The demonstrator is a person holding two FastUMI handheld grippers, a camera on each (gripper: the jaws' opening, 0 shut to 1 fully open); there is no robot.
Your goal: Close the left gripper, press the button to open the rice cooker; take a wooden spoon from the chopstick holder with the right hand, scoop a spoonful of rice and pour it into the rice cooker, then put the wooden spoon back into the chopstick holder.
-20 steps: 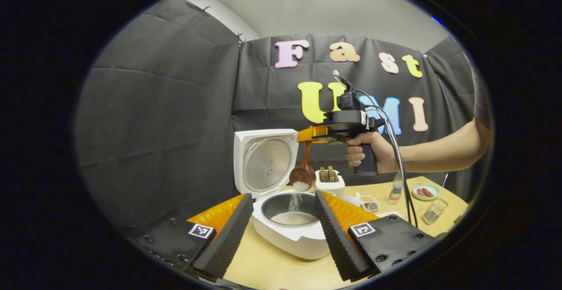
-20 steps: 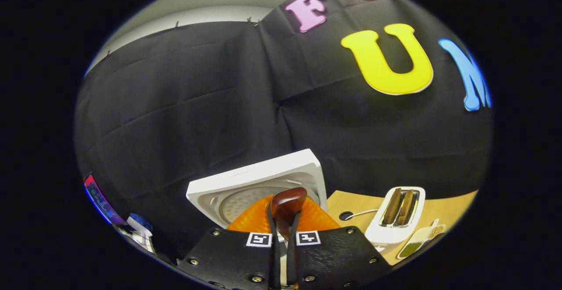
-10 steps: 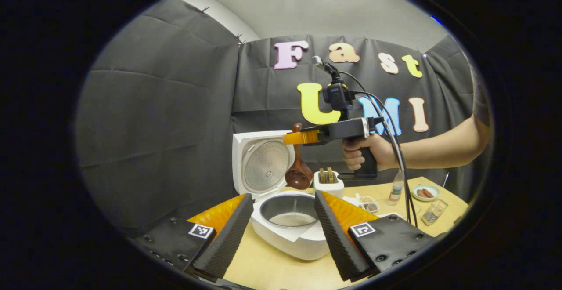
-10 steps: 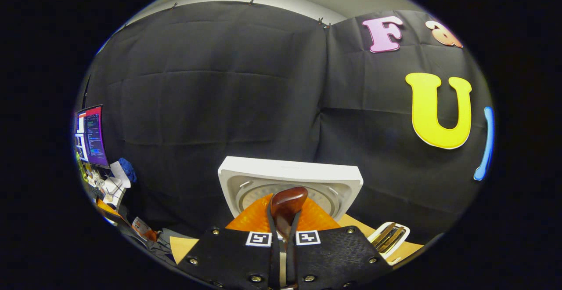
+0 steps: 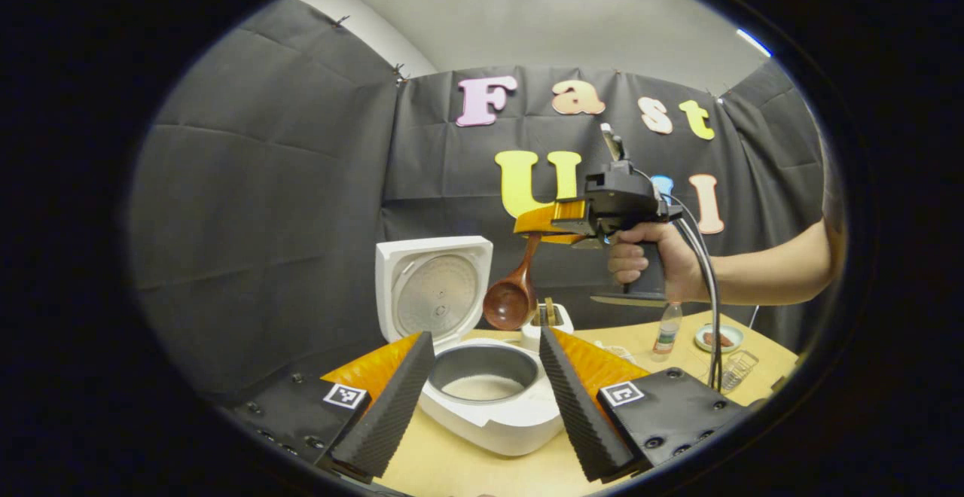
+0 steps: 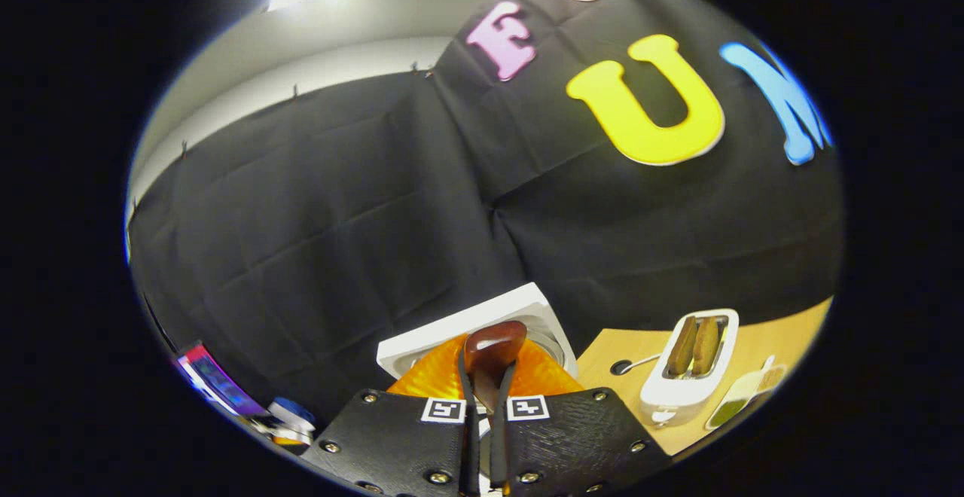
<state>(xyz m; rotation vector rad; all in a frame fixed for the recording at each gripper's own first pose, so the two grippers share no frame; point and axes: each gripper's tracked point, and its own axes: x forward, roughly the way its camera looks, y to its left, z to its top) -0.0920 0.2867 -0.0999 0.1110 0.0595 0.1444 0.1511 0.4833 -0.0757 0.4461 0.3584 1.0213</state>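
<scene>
The white rice cooker (image 5: 489, 422) stands on the table with its lid (image 5: 433, 290) up and rice in its inner pot (image 5: 482, 385). My left gripper (image 5: 486, 337) is open, its fingers spread either side of the cooker, nearer the camera. A hand holds my right gripper (image 5: 538, 226) above and right of the pot, shut on the handle of the wooden spoon (image 5: 512, 297). The spoon's bowl hangs down in front of the toaster. In the right gripper view my right gripper (image 6: 484, 399) clamps the spoon handle (image 6: 493, 346), with the cooker lid (image 6: 467, 324) behind it.
A white toaster (image 6: 689, 365) holding two slices stands behind the cooker on the wooden table (image 6: 625, 346). To the right are a small bottle (image 5: 666, 327), a little dish (image 5: 719, 337) and a wire rack (image 5: 738, 367). A cable hangs from the right gripper.
Rice poured from the spoon into the pot a second ago and has stopped. The right gripper has lifted and shifted right, and the spoon now hangs with no rice showing in it.
</scene>
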